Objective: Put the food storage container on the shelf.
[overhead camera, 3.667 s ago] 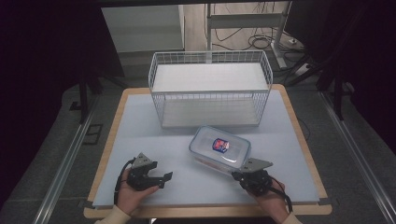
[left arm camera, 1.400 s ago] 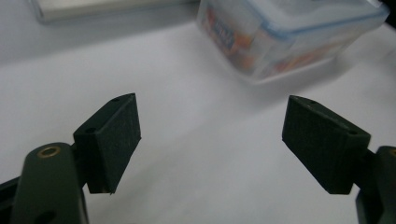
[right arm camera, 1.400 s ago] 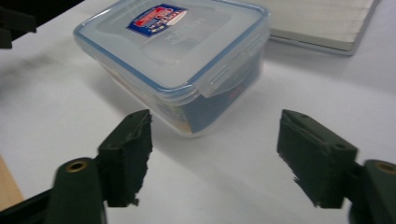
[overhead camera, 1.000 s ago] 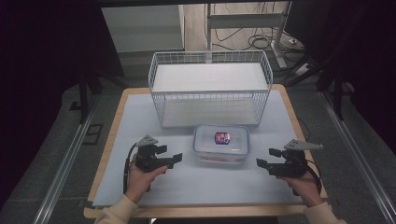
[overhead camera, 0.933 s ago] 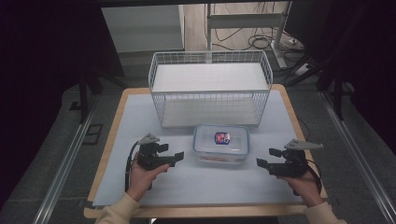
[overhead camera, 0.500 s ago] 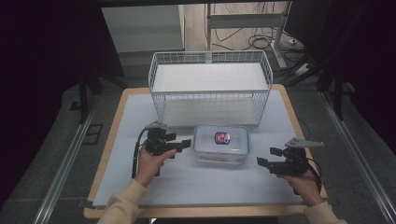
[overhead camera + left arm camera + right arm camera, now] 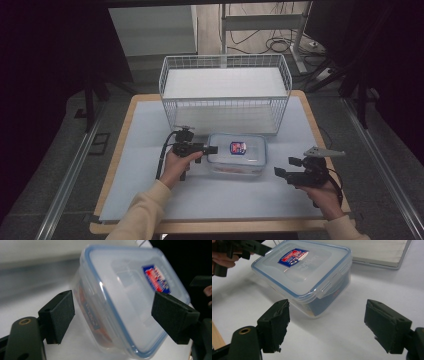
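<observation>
A clear plastic food container [image 7: 236, 154] with a blue-rimmed lid and a red and blue label lies at the middle of the table. My left gripper [image 7: 211, 149] is at its left end and is open. In the left gripper view the container [image 7: 130, 290] lies between the spread jaws of the left gripper [image 7: 115, 315], with a gap on each side. My right gripper [image 7: 278, 173] is open and a short way off the container's right front corner. In the right gripper view that corner of the container [image 7: 307, 272] lies beyond the right gripper [image 7: 330, 325].
A white wire basket [image 7: 225, 95] with a white liner stands just behind the container. The table [image 7: 150, 130] has a pale mat and a wooden rim. Open mat lies in front of the container and to both sides.
My left gripper has moved forward and right until its jaws straddle the container's left end. The right gripper has stayed nearly still, after moving off to the right earlier. The container now lies square to the table.
</observation>
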`<state>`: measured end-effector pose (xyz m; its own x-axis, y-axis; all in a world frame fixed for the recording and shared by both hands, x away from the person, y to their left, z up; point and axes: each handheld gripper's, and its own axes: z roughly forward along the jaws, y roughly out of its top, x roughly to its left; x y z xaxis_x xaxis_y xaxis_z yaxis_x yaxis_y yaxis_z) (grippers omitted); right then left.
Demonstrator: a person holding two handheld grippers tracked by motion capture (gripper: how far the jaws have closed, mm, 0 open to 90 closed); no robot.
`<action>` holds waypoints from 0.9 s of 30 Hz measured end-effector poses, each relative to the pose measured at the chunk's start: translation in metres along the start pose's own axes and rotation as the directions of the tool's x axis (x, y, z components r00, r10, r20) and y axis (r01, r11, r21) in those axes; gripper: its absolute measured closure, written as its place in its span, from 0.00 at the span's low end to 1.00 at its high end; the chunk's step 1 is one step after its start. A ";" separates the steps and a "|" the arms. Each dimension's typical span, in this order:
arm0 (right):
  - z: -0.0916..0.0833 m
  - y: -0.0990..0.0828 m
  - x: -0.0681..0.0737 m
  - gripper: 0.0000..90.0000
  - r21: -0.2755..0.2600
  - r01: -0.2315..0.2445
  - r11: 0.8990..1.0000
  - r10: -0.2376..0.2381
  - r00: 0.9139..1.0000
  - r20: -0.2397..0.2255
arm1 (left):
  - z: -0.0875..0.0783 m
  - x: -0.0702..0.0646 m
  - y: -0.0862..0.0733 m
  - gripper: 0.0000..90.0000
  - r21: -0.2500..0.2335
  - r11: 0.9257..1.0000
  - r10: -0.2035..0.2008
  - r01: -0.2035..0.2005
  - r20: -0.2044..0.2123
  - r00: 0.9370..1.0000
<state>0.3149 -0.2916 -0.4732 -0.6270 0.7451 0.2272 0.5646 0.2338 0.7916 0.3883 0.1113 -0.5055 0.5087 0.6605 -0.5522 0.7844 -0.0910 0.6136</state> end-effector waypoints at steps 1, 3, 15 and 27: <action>0.000 0.001 0.000 0.23 0.001 0.000 1.000 0.000 1.000 0.002 | 0.001 0.000 -0.001 0.21 0.005 1.000 -0.006 0.006 0.007 1.000; 0.002 0.002 0.002 0.23 0.002 -0.004 1.000 0.004 1.000 0.002 | 0.001 0.001 -0.001 0.21 0.018 1.000 -0.022 0.022 0.021 1.000; 0.012 0.024 0.001 0.19 0.000 -0.028 1.000 0.028 0.999 -0.027 | 0.010 0.007 -0.004 0.28 0.041 0.994 -0.101 0.097 0.107 0.989; 0.061 0.041 -0.019 0.20 0.132 -0.189 0.973 0.206 0.969 -0.134 | 0.010 0.010 -0.006 0.31 0.033 0.991 -0.132 0.129 0.132 0.982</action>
<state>0.3825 -0.2582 -0.4800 -0.5632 0.6869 0.4593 0.7387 0.1694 0.6524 0.3927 0.1114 -0.5204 0.4428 0.5623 -0.6984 0.8549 -0.0298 0.5180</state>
